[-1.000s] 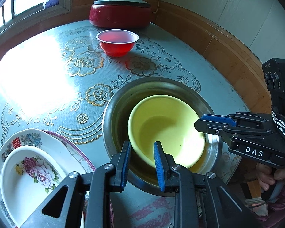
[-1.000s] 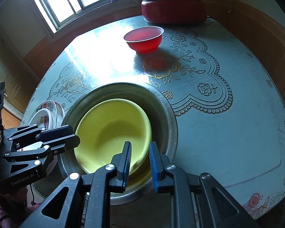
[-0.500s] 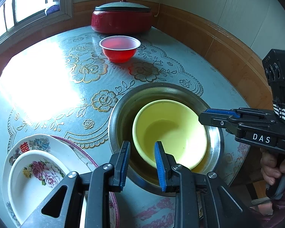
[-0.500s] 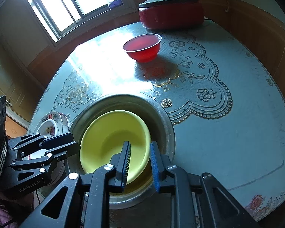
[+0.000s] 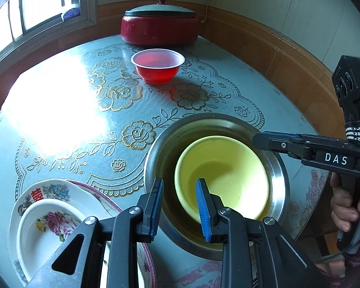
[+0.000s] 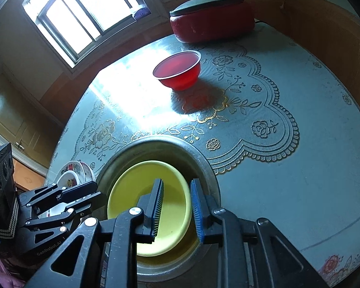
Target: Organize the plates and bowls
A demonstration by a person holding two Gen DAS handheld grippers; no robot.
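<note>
Left wrist view: the left gripper (image 5: 180, 206) hangs over the near rim of the steel basin (image 5: 279, 172), its blue-padded fingers apart and closed on nothing. The yellow bowl (image 5: 222, 176) sits inside the steel basin, toward its right side. Left of the basin, at the table's near edge, a white flowered bowl (image 5: 45, 230) rests in a flowered plate (image 5: 60, 188) that bears a red Chinese character, with a purple-rimmed plate (image 5: 145, 254) under them. Beyond the basin a red bowl (image 5: 157, 66) stands alone on the lace-patterned tablecloth (image 5: 132, 100), and behind that a red lidded pot (image 5: 159, 25) sits at the table's far edge below the window (image 5: 31, 12). The right gripper (image 5: 264, 140) reaches in over the basin's right rim; its body reads "DAS", and from this side I cannot tell its gap. A hand (image 5: 345, 206) holds its grip.

Right wrist view: the right gripper (image 6: 176, 210) hovers above the yellow bowl (image 6: 132, 196), fingers parted and empty. The bowl lies in the steel basin (image 6: 204, 165), leaning toward its left wall. The left gripper (image 6: 93, 194) stands just left of the basin, marked "GenRobot.AI", its fingers slightly apart, with the flowered plate (image 6: 72, 168) stack partly hidden behind it. The red bowl (image 6: 177, 70) and red lidded pot (image 6: 211, 21) lie well beyond the basin.
</note>
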